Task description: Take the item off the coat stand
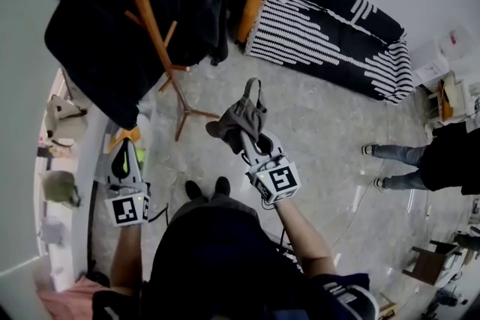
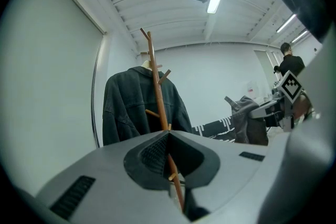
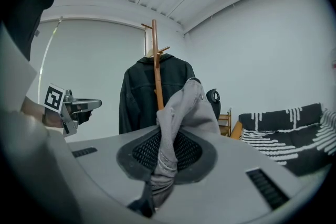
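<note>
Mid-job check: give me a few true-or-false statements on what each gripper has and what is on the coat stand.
1. The right gripper is clamped on a grey cloth. True.
2. The left gripper holds the jacket. False: its jaws are together with nothing between them.
3. A dark jacket hangs on the coat stand. True.
4. The grey cloth hangs on a peg of the stand. False: it is clear of the stand, in the right gripper.

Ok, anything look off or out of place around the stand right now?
Nothing stands out. The grey garment is clamped in the right gripper, clear of the coat stand, which stands upright with a dark jacket hanging on it.
</note>
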